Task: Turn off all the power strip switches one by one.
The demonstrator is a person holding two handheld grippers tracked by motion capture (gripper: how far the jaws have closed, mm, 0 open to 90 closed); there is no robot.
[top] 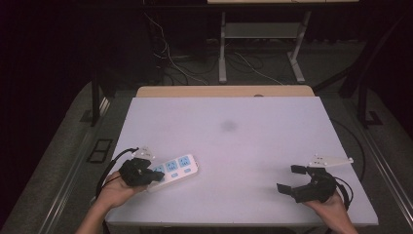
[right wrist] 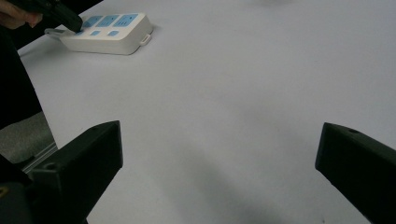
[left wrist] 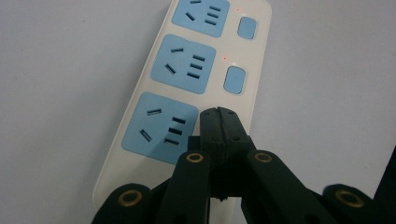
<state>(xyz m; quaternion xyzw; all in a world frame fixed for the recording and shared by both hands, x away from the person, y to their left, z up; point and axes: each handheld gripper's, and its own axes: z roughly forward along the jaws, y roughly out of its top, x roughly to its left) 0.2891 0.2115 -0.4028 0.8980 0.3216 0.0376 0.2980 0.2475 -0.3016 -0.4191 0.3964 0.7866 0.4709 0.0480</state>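
A white power strip [top: 174, 170] with three blue sockets and blue switches lies near the table's front left. In the left gripper view the power strip [left wrist: 187, 79] runs up the frame, and two small red lights glow beside its upper switches. My left gripper [left wrist: 218, 114] is shut, its joined tips resting over the spot beside the nearest socket. In the high view the left gripper [top: 156, 176] touches the strip's near end. My right gripper [top: 288, 179] stands open at the front right, nothing between its jaws. The right gripper view shows the strip [right wrist: 107, 32] far off.
The white table [top: 234, 141] has a faint dark smudge [top: 228, 126] at its middle. A tan board edge [top: 224, 91] lies along the far side. Beyond it stand desk legs [top: 222, 48] and loose cables [top: 170, 58] on the floor.
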